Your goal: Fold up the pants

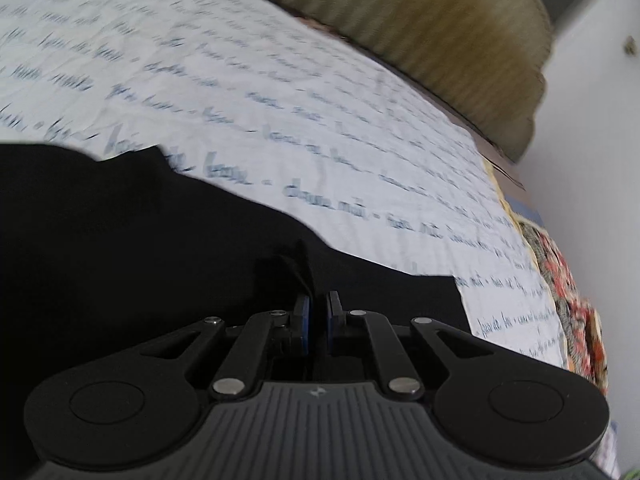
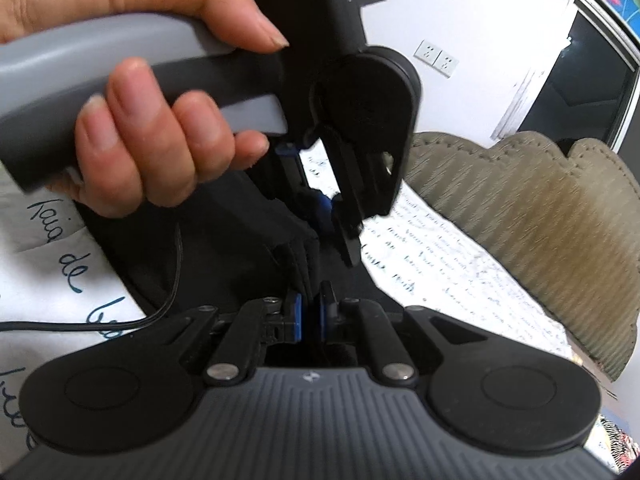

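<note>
Both my tongs are clenched on the black pants [image 1: 140, 240]: the left gripper [image 1: 316, 304] pinches a bunched edge at its 12 o'clock, the right gripper [image 2: 310, 300] nips stacked layers likewise. The cloth lies on the printed sheet [image 1: 280, 92], running toward 9 o'clock from my left tongs. My left hand [image 2: 140, 120] rides just ahead of the right, so I judge the two grips travel together.

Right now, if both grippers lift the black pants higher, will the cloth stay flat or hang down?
The black pants will probably sag: the cloth bunches in folds at the right gripper. It likely slides easily over the printed sheet.
</note>
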Demonstrator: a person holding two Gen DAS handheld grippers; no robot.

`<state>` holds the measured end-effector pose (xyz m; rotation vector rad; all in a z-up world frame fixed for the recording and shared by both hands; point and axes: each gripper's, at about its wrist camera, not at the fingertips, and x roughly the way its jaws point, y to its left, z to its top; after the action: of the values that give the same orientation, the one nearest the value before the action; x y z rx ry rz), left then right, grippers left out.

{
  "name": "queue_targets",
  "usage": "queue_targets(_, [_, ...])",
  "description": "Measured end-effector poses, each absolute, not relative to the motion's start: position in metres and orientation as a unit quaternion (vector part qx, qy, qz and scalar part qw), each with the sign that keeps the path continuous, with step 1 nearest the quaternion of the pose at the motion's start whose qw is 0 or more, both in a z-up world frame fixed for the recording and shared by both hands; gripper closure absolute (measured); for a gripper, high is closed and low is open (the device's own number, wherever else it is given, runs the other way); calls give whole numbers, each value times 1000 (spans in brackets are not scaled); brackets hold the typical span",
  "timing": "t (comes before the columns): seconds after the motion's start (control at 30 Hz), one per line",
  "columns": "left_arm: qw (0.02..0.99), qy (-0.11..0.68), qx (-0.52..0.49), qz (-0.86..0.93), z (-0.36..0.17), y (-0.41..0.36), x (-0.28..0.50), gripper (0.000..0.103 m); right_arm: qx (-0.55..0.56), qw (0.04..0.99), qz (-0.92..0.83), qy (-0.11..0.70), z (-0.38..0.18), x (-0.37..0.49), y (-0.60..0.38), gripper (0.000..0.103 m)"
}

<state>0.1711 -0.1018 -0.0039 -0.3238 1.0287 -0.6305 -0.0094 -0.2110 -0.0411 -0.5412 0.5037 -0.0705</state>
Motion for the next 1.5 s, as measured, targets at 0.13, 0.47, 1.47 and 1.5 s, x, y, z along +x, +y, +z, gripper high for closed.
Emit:
queue_targets(0.13, [827,472,-145,-270,-1,-90,172,95,-261,928,-4,266,-43,-12,-216,77])
queue_targets(0.47, [827,455,-64,-324,15,-119,137,95,-175,946,-111,250,10,-23,-337,75])
queue_targets(1.47, [806,483,-34,-342,0,-82,85,94,-77,941,-112,311,-21,-33,-317,42])
queue_targets(1.5, [814,475,-30,-333,2,-76,84,94,-82,944,-104,302,-18,-31,-311,38])
